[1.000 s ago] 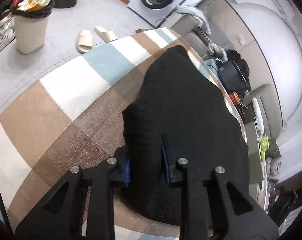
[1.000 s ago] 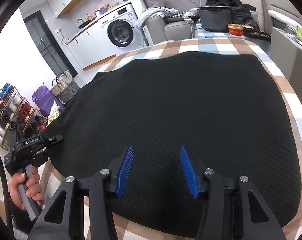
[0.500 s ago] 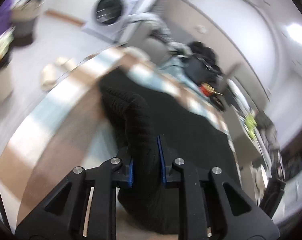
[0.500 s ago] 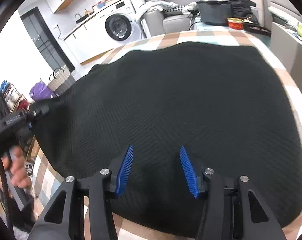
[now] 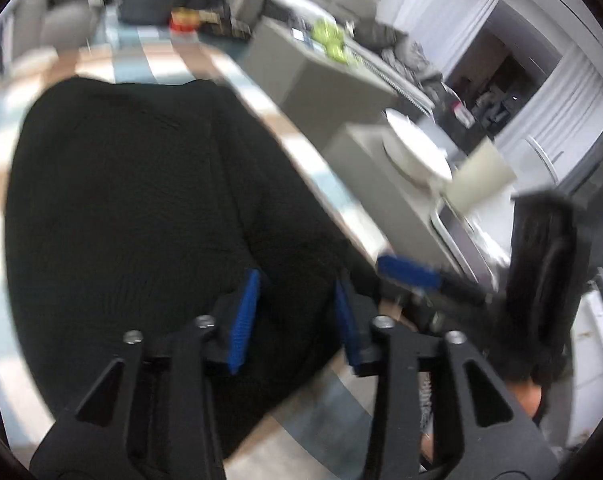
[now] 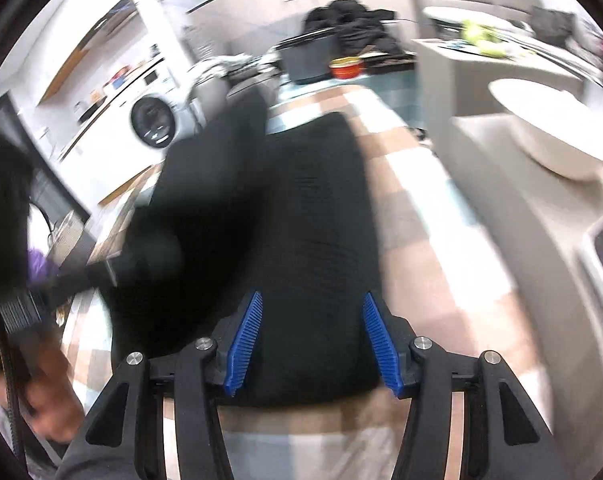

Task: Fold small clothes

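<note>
Room: lived-in, blurred by motion; washing machine [image 6: 154, 121] at the far left wall, grey cabinet [image 5: 313, 76] with a white bowl [image 6: 549, 128] to the right.
Counter: covered with a checked cloth [image 6: 417, 208] in brown, white and pale blue blocks.
Far end of counter: dark bin [image 6: 309, 58] and a red tin [image 6: 346, 68] just beside it.
Garment: black knit garment [image 5: 141, 208] lies on the checked cloth, its left part folded over onto the middle; a raised fold line runs lengthwise through it in the left wrist view.
Garment, right wrist view: narrow black strip reaching from the near edge of the counter toward the far end; left flap doubled and blurred.
Left tool [image 5: 293, 316]: blue pads apart, jaws opening; black knit lies under and between the pads but they do not press on it. Released.
Right tool [image 6: 313, 344]: blue pads set wide, jaws opening slightly; near hem of the garment lies below and between them, no pinch visible. Released.
Right tool, seen from left wrist: one blue pad and dark body just beside the right edge of the garment, over the counter edge.
Person: a hand [image 6: 49, 404] grips the left tool's handle at the lower left of the right wrist view; blurred.
</note>
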Demonstrator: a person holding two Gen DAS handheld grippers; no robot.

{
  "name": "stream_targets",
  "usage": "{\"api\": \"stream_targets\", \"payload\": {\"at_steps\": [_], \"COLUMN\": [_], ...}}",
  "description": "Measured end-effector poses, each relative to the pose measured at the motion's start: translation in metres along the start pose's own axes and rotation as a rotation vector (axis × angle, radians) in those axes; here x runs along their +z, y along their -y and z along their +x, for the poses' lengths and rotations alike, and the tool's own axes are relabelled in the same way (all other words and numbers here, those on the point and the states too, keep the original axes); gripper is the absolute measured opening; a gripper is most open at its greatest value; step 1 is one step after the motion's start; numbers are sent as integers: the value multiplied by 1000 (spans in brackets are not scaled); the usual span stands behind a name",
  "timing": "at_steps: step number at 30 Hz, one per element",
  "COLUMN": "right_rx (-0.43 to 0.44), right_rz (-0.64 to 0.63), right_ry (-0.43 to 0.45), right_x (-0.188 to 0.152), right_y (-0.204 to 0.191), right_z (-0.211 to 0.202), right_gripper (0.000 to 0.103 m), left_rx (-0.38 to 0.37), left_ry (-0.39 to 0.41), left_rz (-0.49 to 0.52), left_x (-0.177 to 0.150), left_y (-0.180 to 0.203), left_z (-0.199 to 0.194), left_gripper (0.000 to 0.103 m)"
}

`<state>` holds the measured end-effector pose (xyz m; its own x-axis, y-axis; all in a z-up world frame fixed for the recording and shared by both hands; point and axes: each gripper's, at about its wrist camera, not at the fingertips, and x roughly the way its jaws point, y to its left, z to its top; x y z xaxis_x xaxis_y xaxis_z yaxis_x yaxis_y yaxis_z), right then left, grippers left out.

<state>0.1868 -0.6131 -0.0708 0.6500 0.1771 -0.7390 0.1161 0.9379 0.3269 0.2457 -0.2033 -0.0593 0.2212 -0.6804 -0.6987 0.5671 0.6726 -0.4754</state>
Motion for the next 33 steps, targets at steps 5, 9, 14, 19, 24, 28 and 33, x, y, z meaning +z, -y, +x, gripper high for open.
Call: {"api": "stream_targets", "payload": {"at_steps": [5, 9, 14, 19, 24, 28, 33], "right_rx": [2, 128, 268, 253, 244, 331, 307], "right_rz": [40, 34, 74, 137, 172, 221, 242], "right_ry": [10, -18, -167, -194, -206, -190, -198], "right_x": [3, 8, 8, -4, -9, -6, 2], "right_y": [15, 8, -9, -4, -2, 4, 10], "right_z": [-14, -10, 22, 18, 20, 22, 37], "right_gripper": [54, 54, 54, 54, 51, 48, 48], "left_rx": [49, 133, 196, 159, 193, 208, 185], "left_ry": [42, 105, 60, 53, 41, 28, 29], "left_rz": [8, -49, -52, 34, 98, 172, 166], "left_x": [-20, -25, -42, -56, -62, -66, -68], "left_y": [-14, -41, -64, -49, -33, -13, -13], "left_z": [-24, -50, -42, -32, -8, 0, 2], "left_gripper": [61, 63, 63, 63, 67, 74, 76]}}
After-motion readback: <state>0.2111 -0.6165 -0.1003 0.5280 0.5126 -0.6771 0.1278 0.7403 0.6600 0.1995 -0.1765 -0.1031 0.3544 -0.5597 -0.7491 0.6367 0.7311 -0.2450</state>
